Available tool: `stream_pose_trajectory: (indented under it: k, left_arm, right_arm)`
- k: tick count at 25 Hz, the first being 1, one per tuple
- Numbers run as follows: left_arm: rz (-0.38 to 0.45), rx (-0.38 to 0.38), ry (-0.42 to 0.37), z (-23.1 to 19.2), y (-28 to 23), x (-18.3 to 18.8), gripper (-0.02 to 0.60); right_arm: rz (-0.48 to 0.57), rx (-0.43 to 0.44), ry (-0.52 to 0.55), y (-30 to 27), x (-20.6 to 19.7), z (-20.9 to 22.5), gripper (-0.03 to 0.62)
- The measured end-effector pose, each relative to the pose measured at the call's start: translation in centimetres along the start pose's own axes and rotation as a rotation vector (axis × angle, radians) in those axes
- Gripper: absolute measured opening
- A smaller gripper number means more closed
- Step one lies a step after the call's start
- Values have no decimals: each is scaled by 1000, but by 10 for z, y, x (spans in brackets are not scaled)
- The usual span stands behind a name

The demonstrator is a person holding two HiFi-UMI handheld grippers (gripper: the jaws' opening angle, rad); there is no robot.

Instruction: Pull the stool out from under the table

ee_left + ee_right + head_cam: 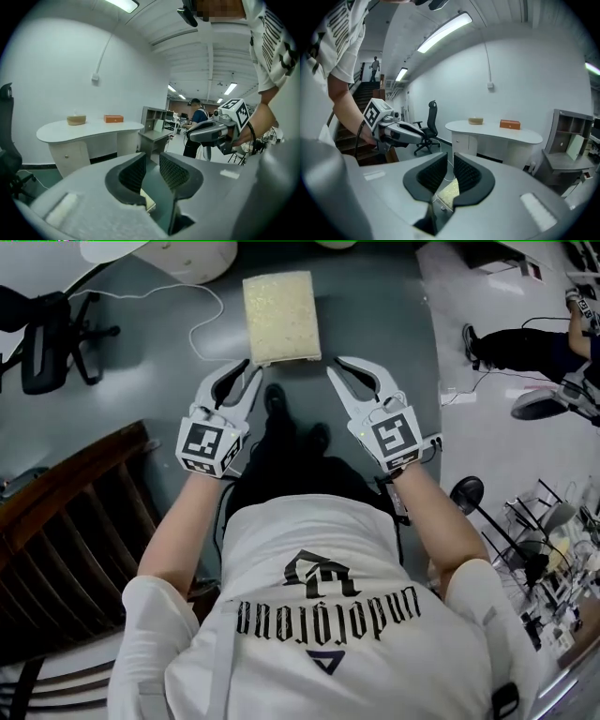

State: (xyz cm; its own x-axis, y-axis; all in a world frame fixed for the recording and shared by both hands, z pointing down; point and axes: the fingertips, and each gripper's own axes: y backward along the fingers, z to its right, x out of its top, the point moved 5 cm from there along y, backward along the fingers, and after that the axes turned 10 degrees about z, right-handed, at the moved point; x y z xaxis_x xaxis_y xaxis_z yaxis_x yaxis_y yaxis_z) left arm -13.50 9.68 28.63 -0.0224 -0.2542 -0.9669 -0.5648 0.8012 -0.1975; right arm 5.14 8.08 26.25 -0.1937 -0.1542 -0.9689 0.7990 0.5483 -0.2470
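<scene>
Now the stool point(281, 317), cream and square-topped, stood upper centre on grey floor point(375, 296); left gripper point(247, 369) and right gripper point(334, 366) hung narrow, empty.

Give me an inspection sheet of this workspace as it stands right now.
Surface: grey-green floor.
Job's things: square stool with cream cushioned top, standing on open floor ahead of the person's feet.
Clutter: dark stands and wire racks at right, details unclear.
Grippers: left gripper and right gripper, jaws narrowly apart, nothing between.
Cables: white cable looping on floor left of stool.
Surroundings: black office chair, brown wooden stairs, white curved desk.
</scene>
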Motion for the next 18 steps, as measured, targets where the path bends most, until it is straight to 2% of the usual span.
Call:
stream_pose_trajectory:
  k: [4,9,13,18]
  left_arm:
    - [55,-27,-37,22,12,41,67]
    - [104,-19,-58,57,24,84,17]
    - [118,-26,-65,72,37,100,8]
    - [150,-9,-64,90,56,131,8]
  right_arm:
    - [40,9,17,19,30,0,24]
    - [59,50,76,56,57,4,4]
    - [79,91,130,77,77,-6,3]
    - [125,79,110,99,105,-17,3]
